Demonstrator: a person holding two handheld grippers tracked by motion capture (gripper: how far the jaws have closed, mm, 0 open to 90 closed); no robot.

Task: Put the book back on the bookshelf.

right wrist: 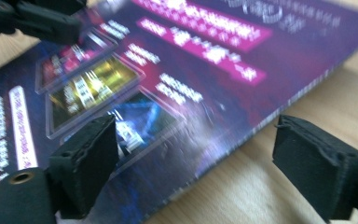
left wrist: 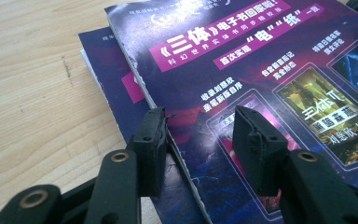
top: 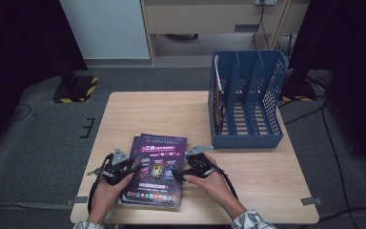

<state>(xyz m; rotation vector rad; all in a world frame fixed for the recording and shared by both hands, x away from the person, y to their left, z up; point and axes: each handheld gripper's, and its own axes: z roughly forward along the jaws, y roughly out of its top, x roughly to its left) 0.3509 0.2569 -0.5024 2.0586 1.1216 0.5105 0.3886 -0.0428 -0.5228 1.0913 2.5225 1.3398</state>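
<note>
Top magazine point(top: 156, 169): purple cover, pink title bars, small picture panels. It lies flat in the lower middle of the high view, on a second magazine point(top: 137, 144) of the same kind whose edge sticks out at the upper left of the top one. In my left gripper view that lower copy point(left wrist: 116, 88) shows as a dark strip along the left side of the top magazine point(left wrist: 270, 70).

My left gripper point(top: 132, 168) sits at the left edge of the stack, lower left of centre in the high view. In its own view point(left wrist: 198, 140) the jaws stand partly apart and straddle the top magazine's edge: one pad over the lower copy, the other over the cover. The pads do not press on anything that I can see. Whether the tips touch the paper, I cannot tell.

My right gripper point(top: 177, 174) is at the right edge of the stack, just right of centre in the high view. In its own view point(right wrist: 193, 154) the jaws are spread wide, one pad over the cover point(right wrist: 177, 70), the other over bare wood past the right edge. Nothing is gripped. That view is blurred.

Table point(top: 138, 109): light wood, bare in the upper left.

Blue file rack point(top: 248, 102): upper right of the table, well apart from the stack, three slots. Something flat stands in its leftmost slot.
</note>
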